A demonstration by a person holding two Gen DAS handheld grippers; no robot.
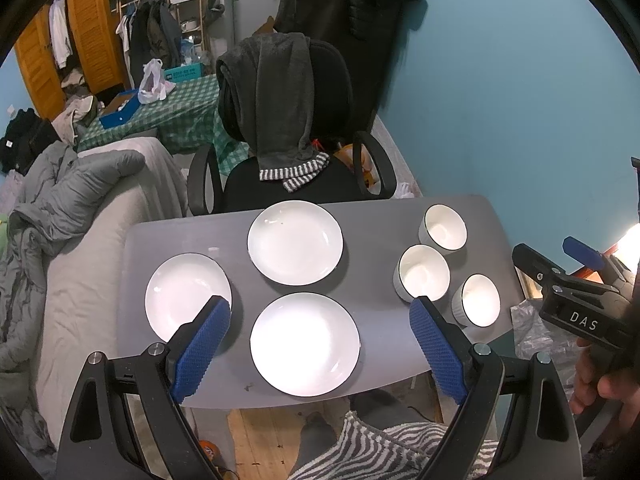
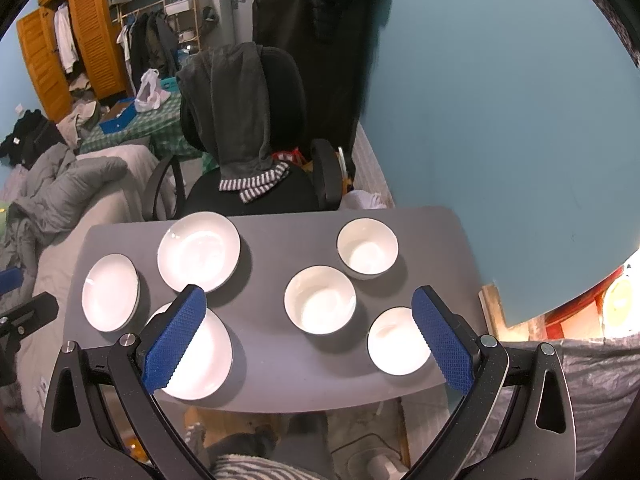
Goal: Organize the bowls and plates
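Basically nothing is stacked yet. On the grey worktop (image 1: 372,220), three white plates sit separately in the left half of the left wrist view: far plate (image 1: 295,242) at frame centre, left plate (image 1: 186,294) at lower left, near plate (image 1: 305,344) at lower centre. None touch. Three white bowls stand apart at right of that frame: far bowl (image 1: 445,227), middle bowl (image 1: 425,272), near bowl (image 1: 479,300). Middle and near bowls are just beside each other; contact unclear.

Left gripper (image 1: 320,350) hovers above the near plate, jaws wide apart, holding nothing. Right gripper (image 2: 310,342) hangs over the worktop's near edge in its own view, jaws likewise spread and empty, framing the middle and near bowls.

Judgement: task is at the start. All of it is left: plates into one stack, bowls nested into another.
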